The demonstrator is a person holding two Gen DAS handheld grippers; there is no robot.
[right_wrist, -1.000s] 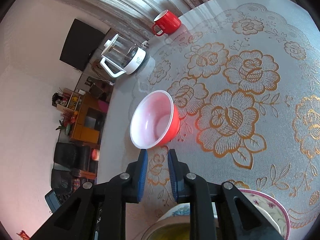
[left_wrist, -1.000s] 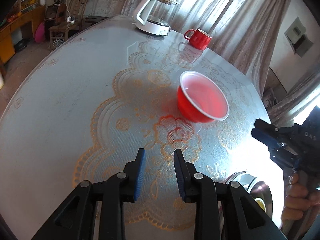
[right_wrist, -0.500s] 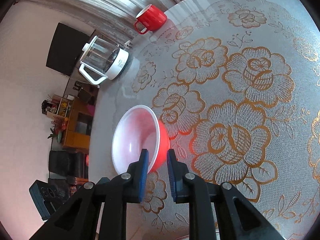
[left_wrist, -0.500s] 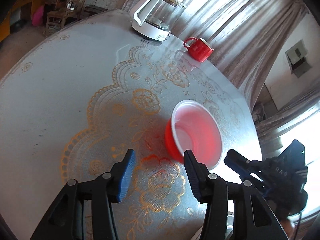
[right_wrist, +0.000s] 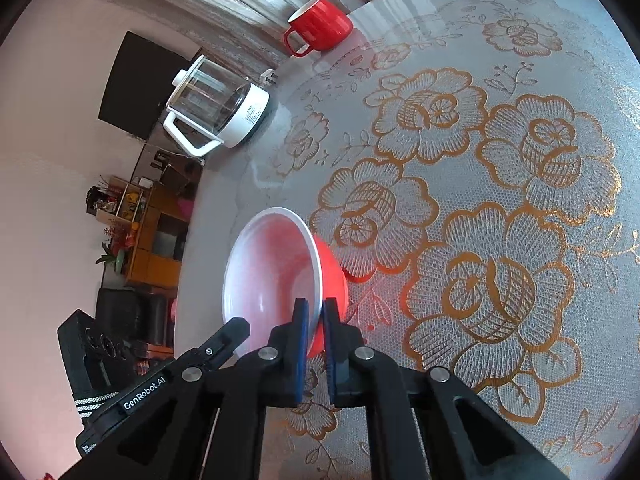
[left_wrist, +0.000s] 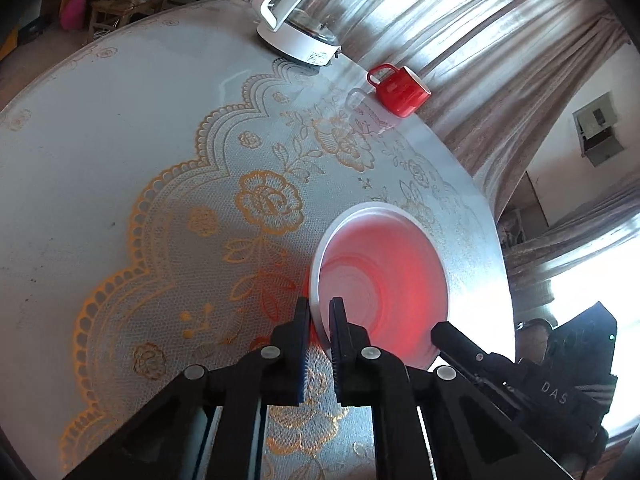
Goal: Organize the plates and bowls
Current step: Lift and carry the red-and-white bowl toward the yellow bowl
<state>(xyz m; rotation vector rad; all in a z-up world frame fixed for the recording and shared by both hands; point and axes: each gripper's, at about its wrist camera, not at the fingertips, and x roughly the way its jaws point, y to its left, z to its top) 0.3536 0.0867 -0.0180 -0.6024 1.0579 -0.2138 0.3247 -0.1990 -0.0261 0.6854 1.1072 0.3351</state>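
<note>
The red bowl sits on the lace-patterned table, its thin white rim pinched by both the left gripper and right gripper, and it looks light, stiff and slick, so opposite rim holds suit it.

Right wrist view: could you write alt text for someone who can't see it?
A black hand-held gripper pinches the rim of a red bowl on a floral lace tablecloth. A red mug and glass kettle stand farther back.
</note>
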